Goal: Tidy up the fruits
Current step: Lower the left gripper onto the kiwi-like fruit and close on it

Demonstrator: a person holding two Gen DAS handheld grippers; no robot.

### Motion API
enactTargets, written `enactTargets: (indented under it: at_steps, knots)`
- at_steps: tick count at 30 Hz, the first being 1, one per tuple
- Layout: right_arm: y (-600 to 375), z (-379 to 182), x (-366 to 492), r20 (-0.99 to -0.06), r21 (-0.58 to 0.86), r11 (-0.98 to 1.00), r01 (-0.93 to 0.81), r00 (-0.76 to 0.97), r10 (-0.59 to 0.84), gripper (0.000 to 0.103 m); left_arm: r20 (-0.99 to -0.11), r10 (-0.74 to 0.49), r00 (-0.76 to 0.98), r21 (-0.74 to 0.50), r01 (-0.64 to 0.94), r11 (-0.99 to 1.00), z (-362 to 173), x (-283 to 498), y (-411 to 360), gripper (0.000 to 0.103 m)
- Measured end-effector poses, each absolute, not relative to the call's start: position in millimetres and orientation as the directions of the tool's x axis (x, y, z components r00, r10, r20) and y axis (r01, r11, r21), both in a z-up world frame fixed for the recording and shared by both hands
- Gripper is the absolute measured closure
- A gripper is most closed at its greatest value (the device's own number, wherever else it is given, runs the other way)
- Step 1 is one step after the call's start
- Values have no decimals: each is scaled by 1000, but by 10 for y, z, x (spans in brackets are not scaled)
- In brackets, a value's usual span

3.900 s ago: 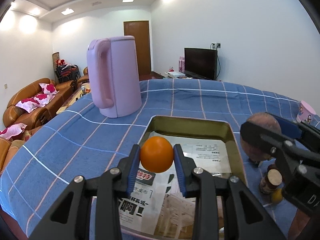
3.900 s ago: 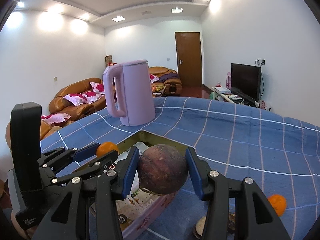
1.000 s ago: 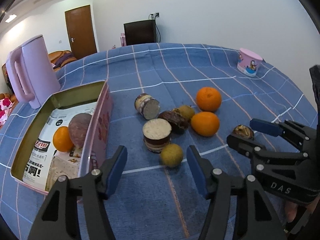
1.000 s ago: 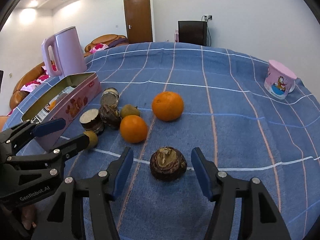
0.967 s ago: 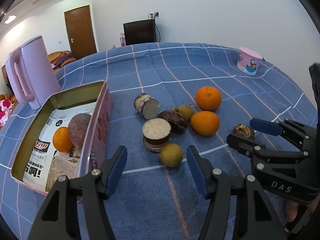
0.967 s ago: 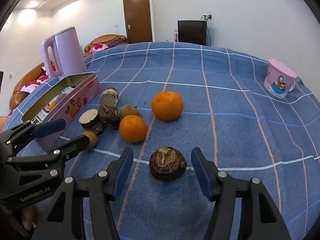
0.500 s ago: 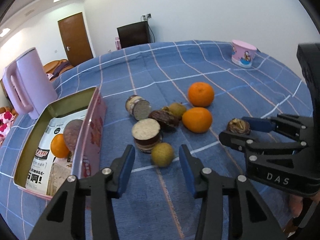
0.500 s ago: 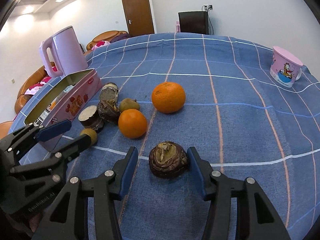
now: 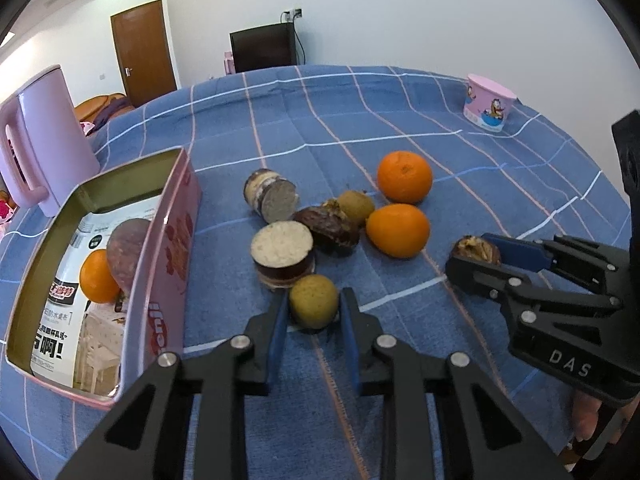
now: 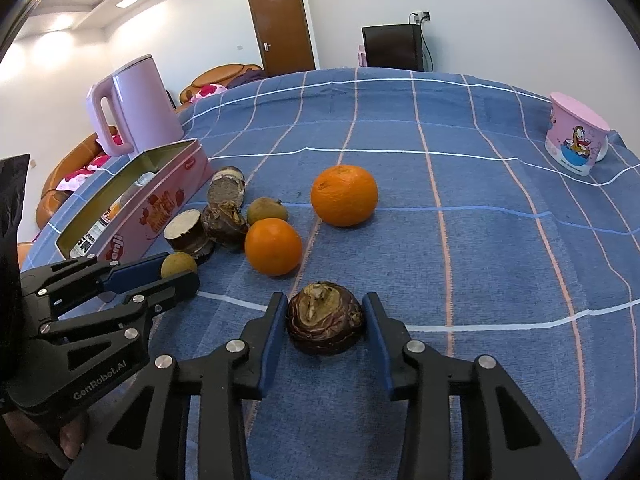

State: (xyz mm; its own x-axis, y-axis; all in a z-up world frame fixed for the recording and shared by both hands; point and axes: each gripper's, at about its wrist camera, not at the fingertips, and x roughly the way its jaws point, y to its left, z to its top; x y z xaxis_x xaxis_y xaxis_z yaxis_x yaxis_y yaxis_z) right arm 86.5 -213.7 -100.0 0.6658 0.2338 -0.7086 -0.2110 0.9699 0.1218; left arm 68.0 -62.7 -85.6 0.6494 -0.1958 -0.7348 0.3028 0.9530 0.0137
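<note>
My left gripper (image 9: 313, 320) is shut on a small yellow-green fruit (image 9: 314, 301) that rests on the blue cloth. My right gripper (image 10: 325, 330) has its pads against both sides of a dark brown round fruit (image 10: 325, 323), also on the cloth. A pink tin (image 9: 170, 248) at the left holds an orange (image 9: 98, 277) and a purple-brown fruit (image 9: 128, 250). Between the grippers lie two oranges (image 9: 405, 177) (image 9: 398, 231), two cut brown pieces (image 9: 283, 254) (image 9: 271, 200), a dark fruit (image 9: 330, 230) and a greenish fruit (image 9: 356, 206).
A lilac kettle (image 9: 42, 144) stands behind the tin at the far left. A pink cartoon cup (image 10: 576, 140) stands at the far right. The table has a blue checked cloth (image 10: 480, 240). Sofas, a door and a television are beyond it.
Both grippers have moved forward and down and closed: the left around the small yellow-green fruit, the right around the dark brown fruit. Earlier each dropped a fruit in the tin.
</note>
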Motion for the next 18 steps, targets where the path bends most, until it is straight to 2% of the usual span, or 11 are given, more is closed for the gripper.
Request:
enactTargets:
  at_steps: [18]
  knots:
    - [-2107,-904,709,-635,97,964,-246,731,250,63,-658,-179,731,43,273,961,-752,562,-552,76]
